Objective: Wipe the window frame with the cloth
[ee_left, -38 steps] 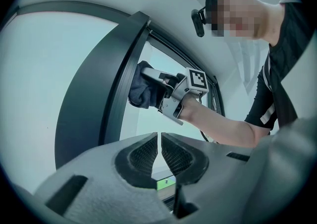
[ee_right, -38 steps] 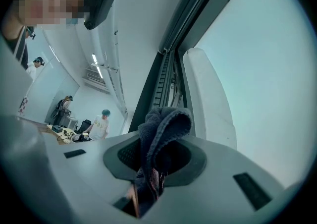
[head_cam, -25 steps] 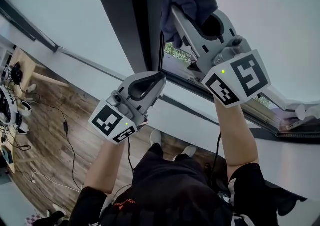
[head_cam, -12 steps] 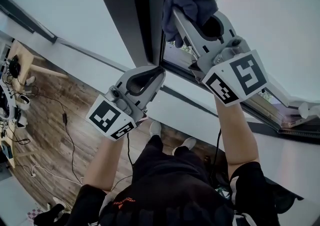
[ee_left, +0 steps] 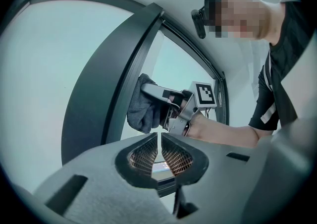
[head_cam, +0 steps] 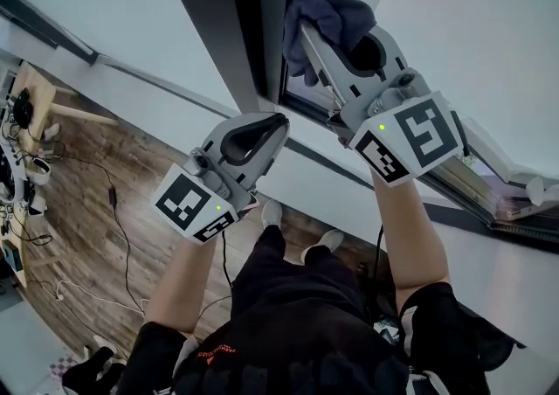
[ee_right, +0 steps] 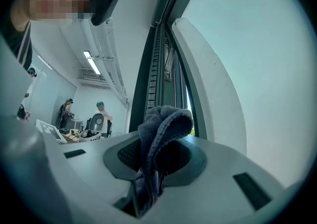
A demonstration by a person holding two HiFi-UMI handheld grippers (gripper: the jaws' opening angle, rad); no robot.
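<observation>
My right tongs (ee_right: 156, 154) are clenching the dark blue-grey fabric cloth (head_cam: 327, 4), edging it slightly higher along the dark metal window frame (head_cam: 236, 26). My left tongs (ee_left: 159, 151) are idling, closed and empty. Wiping is progressing.

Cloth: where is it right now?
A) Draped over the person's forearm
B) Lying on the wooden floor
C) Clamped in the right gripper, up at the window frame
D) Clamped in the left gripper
C: the right gripper view shows the dark cloth pinched between the jaws of the right gripper, and the head view shows it held up by the dark window frame, while the left gripper is shut on nothing.
</observation>
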